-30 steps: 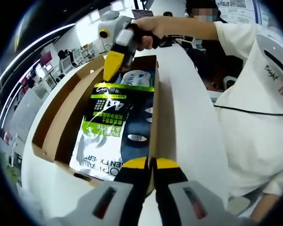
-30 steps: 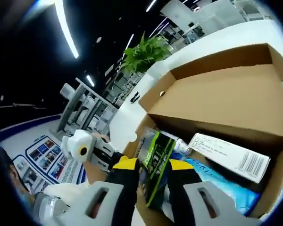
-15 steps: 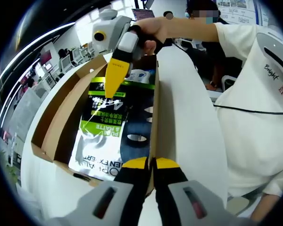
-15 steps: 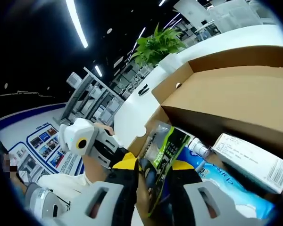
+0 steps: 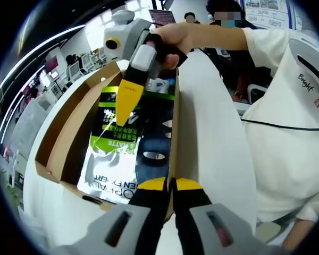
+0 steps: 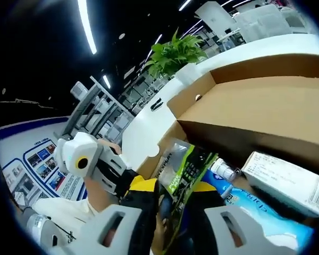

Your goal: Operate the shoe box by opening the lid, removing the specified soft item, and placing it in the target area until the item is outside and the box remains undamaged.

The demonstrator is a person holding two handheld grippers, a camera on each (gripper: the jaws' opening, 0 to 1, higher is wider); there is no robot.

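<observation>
Gripping the green pouch [image 6: 187, 171] between its 2 jaws – the right gripper [image 6: 173, 192], inside the open shoe box [image 5: 80, 114]; left gripper [image 5: 170, 186] clamped on box wall.

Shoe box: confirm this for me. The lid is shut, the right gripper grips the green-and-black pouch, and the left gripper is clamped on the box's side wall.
One error: the lid is open, as the right gripper view shows. The rest holds: the right gripper grips the green-and-black pouch, and the left gripper is clamped on the shoe box side wall.
</observation>
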